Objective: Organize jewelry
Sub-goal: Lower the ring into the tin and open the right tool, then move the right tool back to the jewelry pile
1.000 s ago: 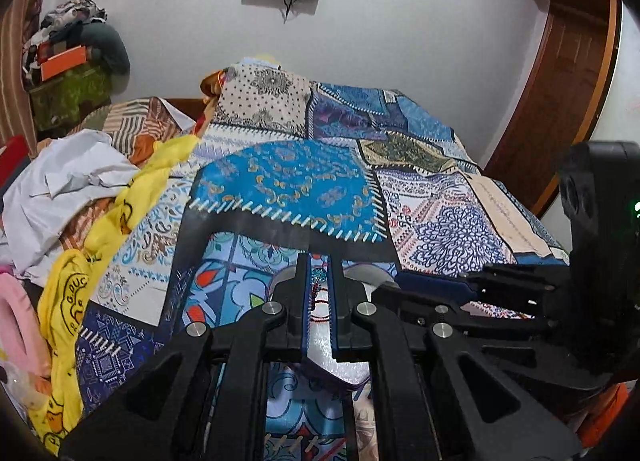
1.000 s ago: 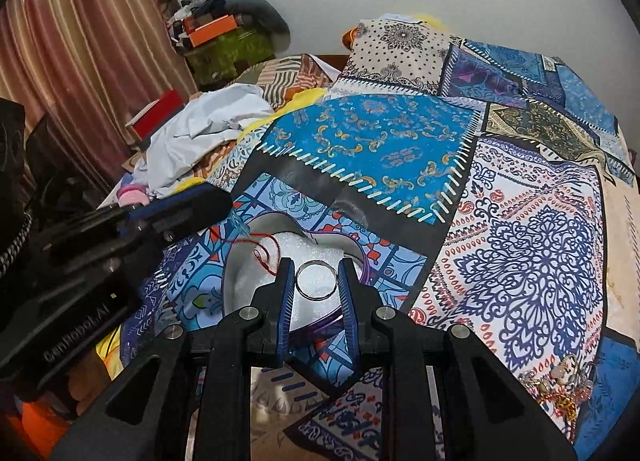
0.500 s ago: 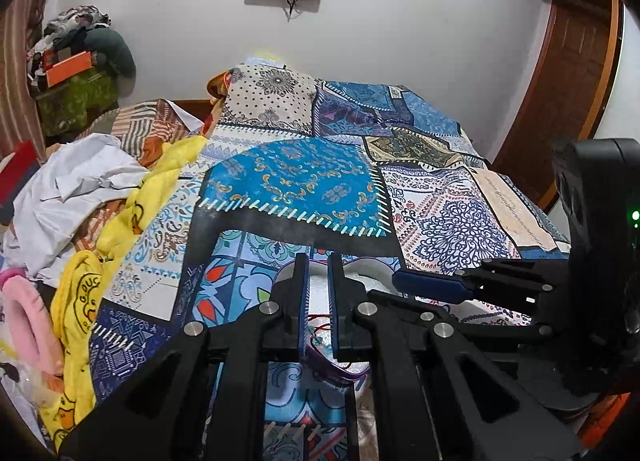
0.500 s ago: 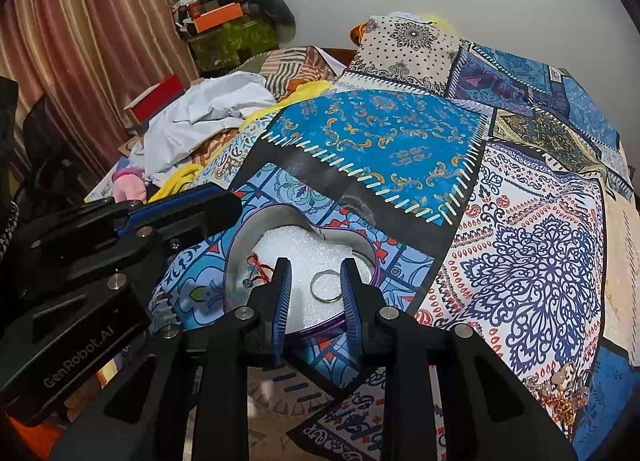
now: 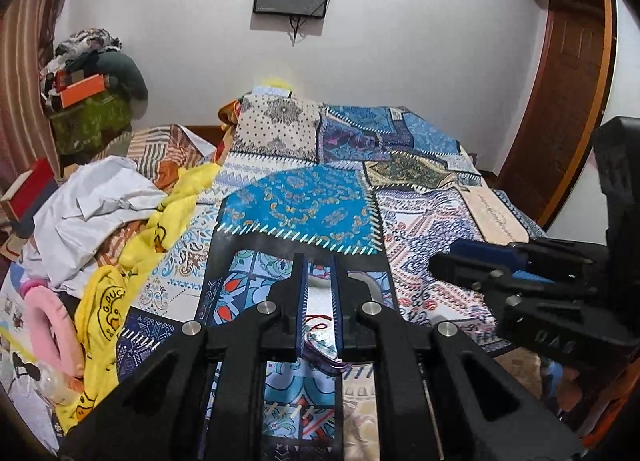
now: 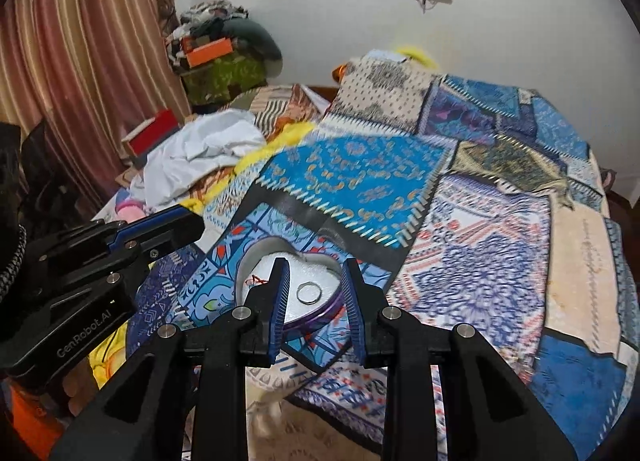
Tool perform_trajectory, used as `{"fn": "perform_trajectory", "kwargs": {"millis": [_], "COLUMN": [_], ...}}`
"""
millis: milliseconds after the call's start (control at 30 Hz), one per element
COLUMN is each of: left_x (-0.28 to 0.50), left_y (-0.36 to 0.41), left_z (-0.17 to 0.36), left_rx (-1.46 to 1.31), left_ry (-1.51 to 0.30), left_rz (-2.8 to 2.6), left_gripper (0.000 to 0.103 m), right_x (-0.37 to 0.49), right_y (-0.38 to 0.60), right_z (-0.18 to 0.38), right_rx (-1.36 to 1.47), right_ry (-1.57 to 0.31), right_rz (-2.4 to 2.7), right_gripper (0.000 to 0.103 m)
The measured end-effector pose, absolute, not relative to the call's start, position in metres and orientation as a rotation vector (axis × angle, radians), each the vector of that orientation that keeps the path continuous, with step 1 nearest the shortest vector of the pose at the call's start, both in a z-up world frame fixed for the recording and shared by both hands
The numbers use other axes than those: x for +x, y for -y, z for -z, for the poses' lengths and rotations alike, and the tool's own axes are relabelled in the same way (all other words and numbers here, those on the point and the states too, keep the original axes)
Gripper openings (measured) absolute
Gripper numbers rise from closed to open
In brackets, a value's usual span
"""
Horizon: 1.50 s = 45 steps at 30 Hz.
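I take the heart-shaped box (image 6: 256, 257) on the patchwork bedspread (image 6: 480, 229) as my landmark. Left of it, clothes pile up: white cloth (image 5: 92, 205), yellow shirt (image 5: 120, 285); little free room that side. Right of it, open bedspread runs to the bed's far edge.

My left gripper (image 5: 318, 273) has its jaws almost together, a narrow slit between the pads, nothing pinched; it hangs over the box's left part, with the red cord (image 5: 318, 319) below it. My right gripper (image 6: 316, 275) stands apart and empty over the box.

Inside the box, on white lining: red cord at left, silver ring (image 6: 309, 293) right of it, lying flat, touching neither pad.
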<state>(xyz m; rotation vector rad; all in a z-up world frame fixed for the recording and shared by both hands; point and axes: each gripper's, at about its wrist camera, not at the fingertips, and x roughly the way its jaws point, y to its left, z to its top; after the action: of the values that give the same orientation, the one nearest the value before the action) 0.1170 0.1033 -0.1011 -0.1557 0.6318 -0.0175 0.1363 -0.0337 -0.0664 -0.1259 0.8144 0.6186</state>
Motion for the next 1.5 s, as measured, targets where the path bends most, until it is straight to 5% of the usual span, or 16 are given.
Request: {"fn": "perform_trajectory", "kwargs": {"millis": [167,333,433,1500], "left_x": [0.107,0.100,0.098,0.171], "left_y": [-0.092,-0.074,-0.061,0.038], "left_z": [0.087,0.077,0.072,0.157], "left_rx": [-0.144,-0.135,-0.125,-0.051], "left_ry": [-0.605,-0.587,-0.583,-0.861], "left_rz": [0.020,0.029,0.035,0.181], "left_gripper": [0.015,0.039,0.048,0.052], "right_x": [0.126,0.117,0.115,0.138], "right_y": [0.052,0.076,0.091,0.220], "right_z": [0.048,0.035,0.032,0.087], "right_rx": [-0.104,-0.090,-0.077,0.015], "right_ry": [-0.765,-0.702,-0.690,-0.822], "right_rz": [-0.594,-0.538,-0.514,-0.287], "right_gripper": [0.025,0.045,0.046,0.046]}}
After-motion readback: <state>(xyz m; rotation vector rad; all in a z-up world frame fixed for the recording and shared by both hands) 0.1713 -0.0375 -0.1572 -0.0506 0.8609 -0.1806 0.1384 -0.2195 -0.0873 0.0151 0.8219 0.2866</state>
